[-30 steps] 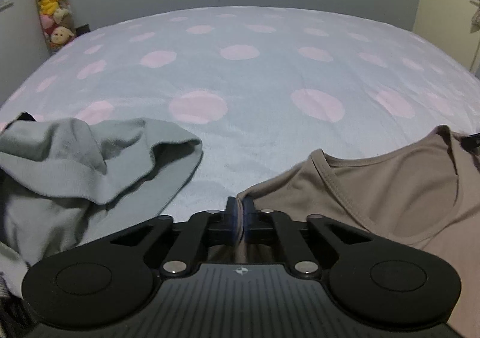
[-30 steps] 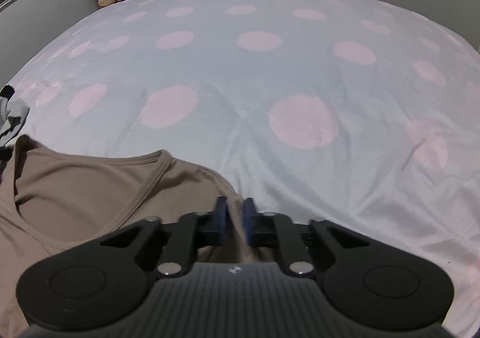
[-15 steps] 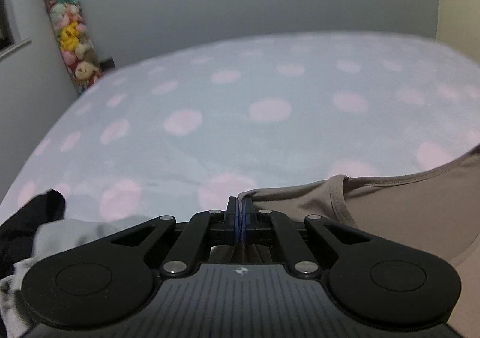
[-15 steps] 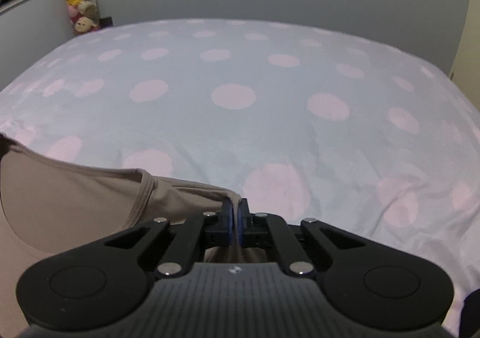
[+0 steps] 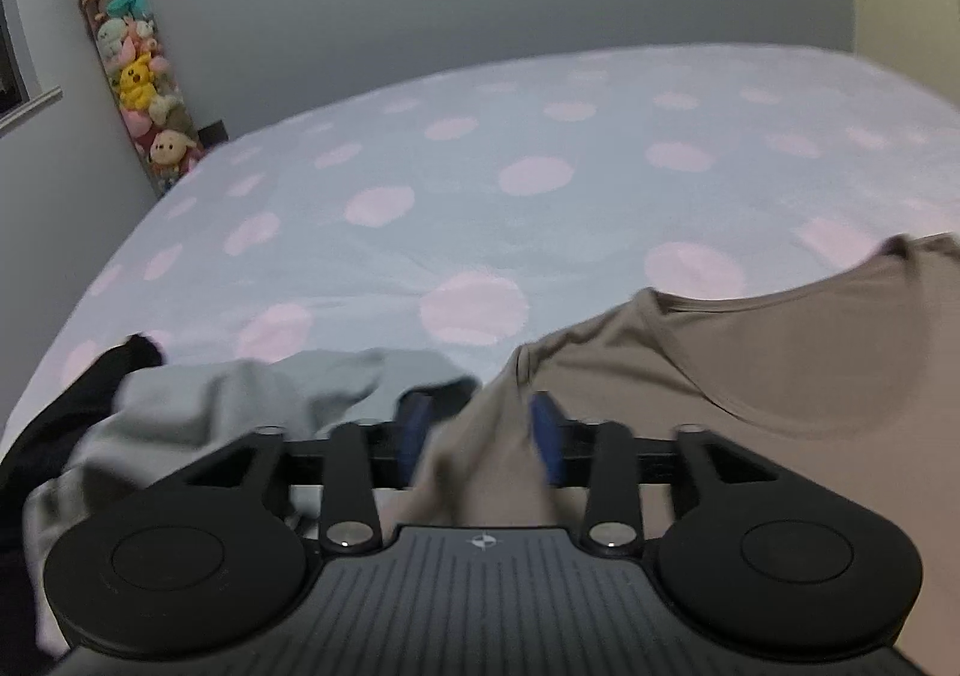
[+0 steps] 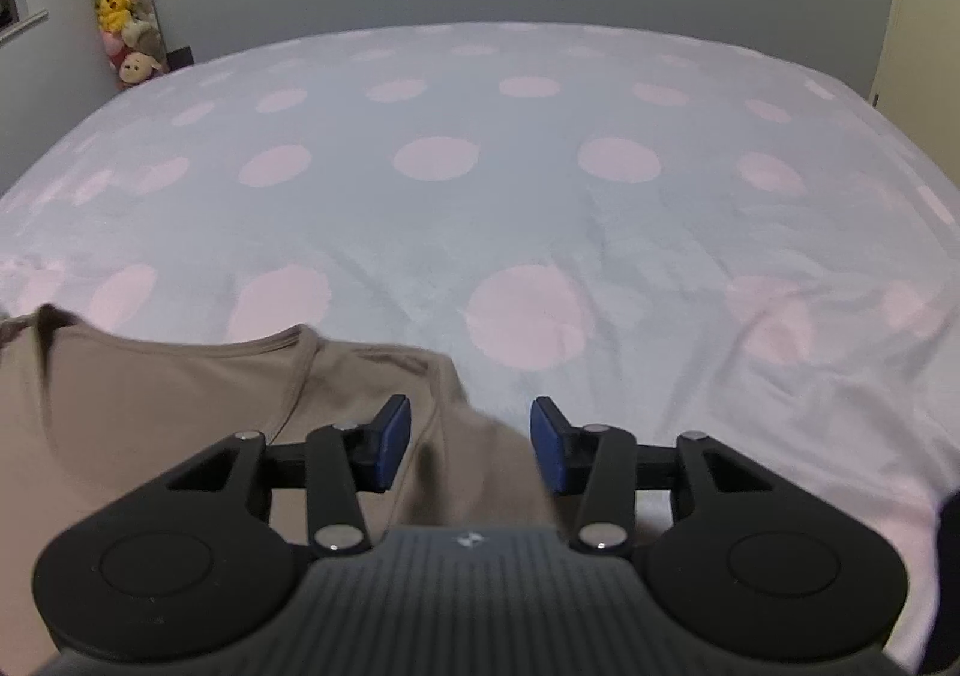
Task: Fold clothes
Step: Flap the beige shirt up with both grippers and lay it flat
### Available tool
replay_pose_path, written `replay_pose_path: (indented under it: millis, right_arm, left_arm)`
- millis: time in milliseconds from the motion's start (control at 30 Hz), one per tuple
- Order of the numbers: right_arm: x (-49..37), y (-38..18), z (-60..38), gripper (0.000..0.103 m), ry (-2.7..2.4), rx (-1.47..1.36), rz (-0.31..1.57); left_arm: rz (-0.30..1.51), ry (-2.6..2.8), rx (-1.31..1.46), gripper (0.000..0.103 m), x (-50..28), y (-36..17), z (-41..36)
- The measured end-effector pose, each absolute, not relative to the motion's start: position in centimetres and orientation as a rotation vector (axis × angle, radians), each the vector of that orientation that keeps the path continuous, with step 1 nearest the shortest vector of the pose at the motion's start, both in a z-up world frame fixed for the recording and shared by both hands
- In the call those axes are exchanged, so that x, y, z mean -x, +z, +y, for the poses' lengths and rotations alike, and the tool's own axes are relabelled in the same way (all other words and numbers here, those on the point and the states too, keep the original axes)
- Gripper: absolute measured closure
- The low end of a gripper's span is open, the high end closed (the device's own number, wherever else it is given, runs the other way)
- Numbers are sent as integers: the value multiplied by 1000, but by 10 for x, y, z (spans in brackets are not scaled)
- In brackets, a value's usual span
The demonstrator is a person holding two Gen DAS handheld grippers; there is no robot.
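Note:
A taupe T-shirt (image 5: 750, 370) with a scooped neckline lies at the near edge of the bed. In the left wrist view its shoulder fabric runs loosely between the blue pads of my left gripper (image 5: 480, 430), which stands open. In the right wrist view the same T-shirt (image 6: 150, 406) fills the lower left, and its other shoulder bulges between the spread pads of my right gripper (image 6: 471, 445), also open. Neither pair of pads presses on the cloth.
A grey garment (image 5: 228, 400) and a black one (image 5: 90, 394) lie crumpled left of the T-shirt. The bed cover (image 6: 480, 232) is pale blue with pink dots. A tall tube of plush toys (image 5: 138, 69) stands by the far left wall.
Both grippers were shut on the T-shirt's shoulders half a second ago and have now opened, letting the fabric go. The shirt had been lifted and carried before that.

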State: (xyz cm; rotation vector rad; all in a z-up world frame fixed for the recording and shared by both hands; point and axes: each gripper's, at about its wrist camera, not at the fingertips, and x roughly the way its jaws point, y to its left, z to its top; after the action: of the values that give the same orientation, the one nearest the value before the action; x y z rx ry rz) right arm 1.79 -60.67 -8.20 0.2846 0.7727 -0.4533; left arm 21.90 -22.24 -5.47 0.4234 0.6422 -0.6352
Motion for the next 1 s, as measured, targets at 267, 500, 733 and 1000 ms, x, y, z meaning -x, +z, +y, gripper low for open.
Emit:
replay_pose_path:
  millis: [267,500,733,1000]
  right_arm:
    - [59,-55,-555,55,-370,-359,808]
    - [143,-51,-484,55,-258,-411,897]
    - [205,-63,-413,56,-146,-359,1039]
    - [229,-100,-378,63,-114,-203,1238]
  left_arm:
    - [753,-785,-461,60,-120,-16,-139]
    - [913,-892,-513,60,-40,-16,-93]
    - [1055,-953,-664,60,15,-49,-90]
    - [1168,-917,-752,60,27,-81,-91]
